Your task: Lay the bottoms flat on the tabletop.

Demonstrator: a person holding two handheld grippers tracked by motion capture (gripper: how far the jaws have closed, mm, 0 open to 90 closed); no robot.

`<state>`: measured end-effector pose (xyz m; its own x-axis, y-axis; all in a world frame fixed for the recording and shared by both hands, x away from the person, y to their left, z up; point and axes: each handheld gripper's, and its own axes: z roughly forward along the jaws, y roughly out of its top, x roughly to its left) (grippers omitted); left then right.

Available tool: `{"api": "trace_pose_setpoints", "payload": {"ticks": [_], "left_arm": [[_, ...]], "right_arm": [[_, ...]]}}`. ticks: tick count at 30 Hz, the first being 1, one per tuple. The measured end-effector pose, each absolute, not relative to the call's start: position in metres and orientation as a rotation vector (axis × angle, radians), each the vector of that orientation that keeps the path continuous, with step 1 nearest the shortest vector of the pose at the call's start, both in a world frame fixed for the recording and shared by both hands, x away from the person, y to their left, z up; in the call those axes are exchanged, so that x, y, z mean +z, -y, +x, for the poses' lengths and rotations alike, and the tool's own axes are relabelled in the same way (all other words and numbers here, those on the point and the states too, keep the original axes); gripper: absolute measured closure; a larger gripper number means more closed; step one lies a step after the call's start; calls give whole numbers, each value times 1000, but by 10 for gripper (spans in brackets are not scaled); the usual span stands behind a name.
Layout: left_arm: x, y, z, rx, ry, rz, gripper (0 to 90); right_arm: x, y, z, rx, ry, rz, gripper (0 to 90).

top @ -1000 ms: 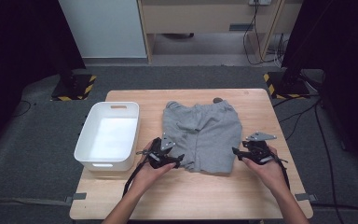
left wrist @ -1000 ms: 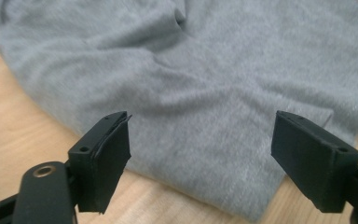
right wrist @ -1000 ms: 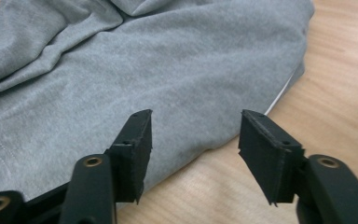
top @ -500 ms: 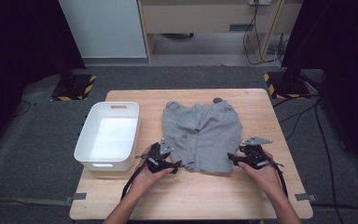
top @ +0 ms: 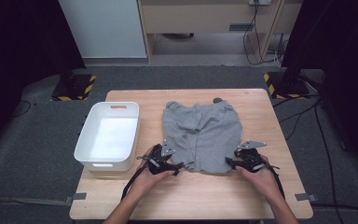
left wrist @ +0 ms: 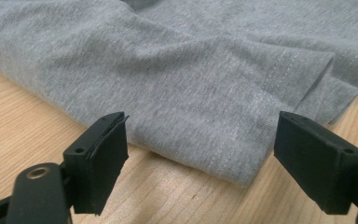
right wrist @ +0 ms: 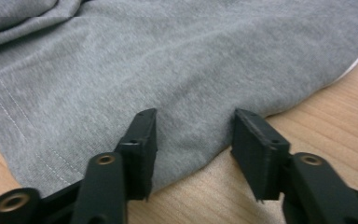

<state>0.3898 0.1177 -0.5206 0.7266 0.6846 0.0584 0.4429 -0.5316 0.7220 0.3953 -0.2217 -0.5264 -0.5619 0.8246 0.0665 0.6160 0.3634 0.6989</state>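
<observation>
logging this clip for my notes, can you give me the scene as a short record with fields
surface: wooden table
garment: grey shorts spread flat, hems toward the person
container: white bin left of the shorts, nothing in it
left gripper: open wide at the near left hem, hem corner between the fingers, not pinched
right gripper: at the near right hem, its jaws have just been closing, cloth edge between the fingers, not yet pinched
likely next: pinch both hem corners, probably to fold
</observation>
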Motion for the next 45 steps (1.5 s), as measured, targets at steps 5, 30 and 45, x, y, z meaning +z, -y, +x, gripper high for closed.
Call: {"api": "trace_pose_setpoints", "payload": {"ticks": [5,30,45], "left_arm": [[-522,-119,393,432,-865,2214,185],[-518,-127,398,467,-922,2187,192],[-518,-131,399,479,-930,2193,192]], "right_arm": [[-527,222,395,1003,-2345,1262,659],[-486,132,478,935,-2439,1121,878],[-476,125,476,1006,-2358,1105,544]]}}
